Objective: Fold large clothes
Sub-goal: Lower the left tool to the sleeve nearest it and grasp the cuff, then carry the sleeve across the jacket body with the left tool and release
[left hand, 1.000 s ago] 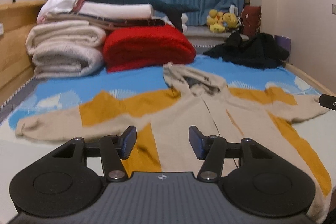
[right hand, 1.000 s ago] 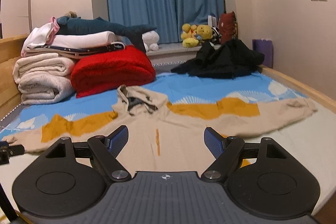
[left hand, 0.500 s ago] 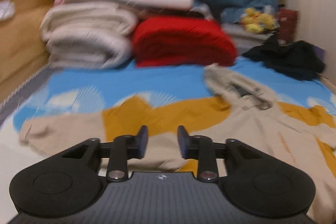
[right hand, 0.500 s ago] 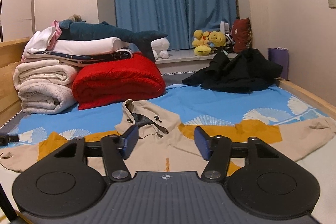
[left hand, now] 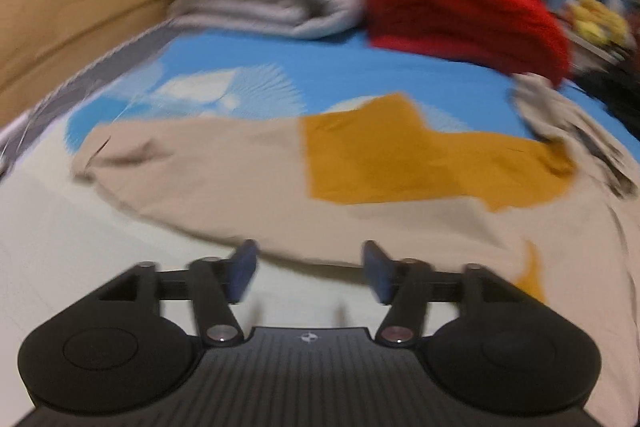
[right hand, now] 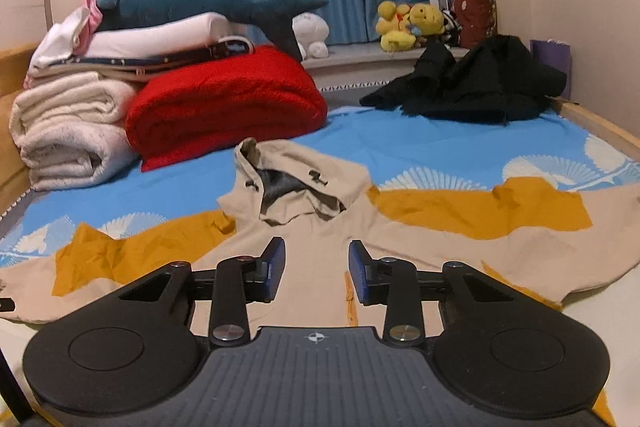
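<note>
Beige-and-mustard hooded jacket (right hand: 320, 247) spread flat on bed (right hand: 440, 147); left gripper (left hand: 308, 271) fingers opening, right gripper (right hand: 316, 275) fingers closing, both empty.

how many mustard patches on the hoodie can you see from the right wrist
2: one mustard patch on the sleeve at the left, another mustard patch on the sleeve at the right. More may be hidden.

No words, brand names or numbers can be read in either view; the only mark is a small round crosshair emblem, without lettering, on the ribbed black body of each tool (left hand: 308, 337) (right hand: 316, 337)
</note>
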